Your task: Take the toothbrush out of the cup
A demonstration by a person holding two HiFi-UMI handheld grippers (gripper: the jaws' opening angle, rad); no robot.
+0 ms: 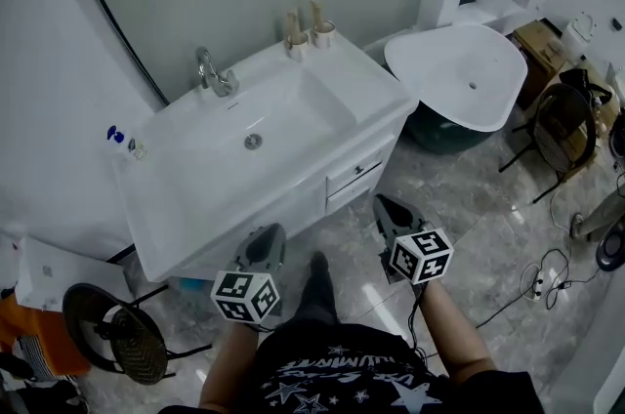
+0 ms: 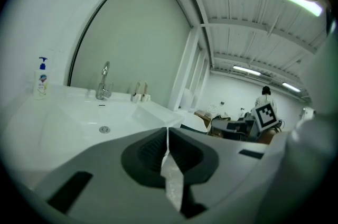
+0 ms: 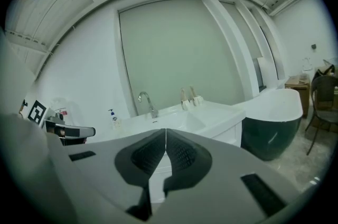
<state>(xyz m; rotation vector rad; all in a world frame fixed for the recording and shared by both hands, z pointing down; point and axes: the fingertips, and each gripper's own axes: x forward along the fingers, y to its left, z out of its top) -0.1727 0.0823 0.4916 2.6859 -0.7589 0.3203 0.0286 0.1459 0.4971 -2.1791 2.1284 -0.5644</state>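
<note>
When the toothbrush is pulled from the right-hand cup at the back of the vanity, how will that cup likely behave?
The cup looks small and light, so it may lift or tip with the brush. The toothbrush stands well above its rim, adding leverage. The glossy vanity top probably lets it slide.

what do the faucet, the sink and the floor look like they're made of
faucet: metal, probably chromed; it is silver with bright highlights.
sink: likely glazed ceramic or a similar moulded material; smooth, glossy white, seemingly one piece with the counter.
floor: polished stone or marble-look tile; grey veining, joint lines and glare patches.
</note>
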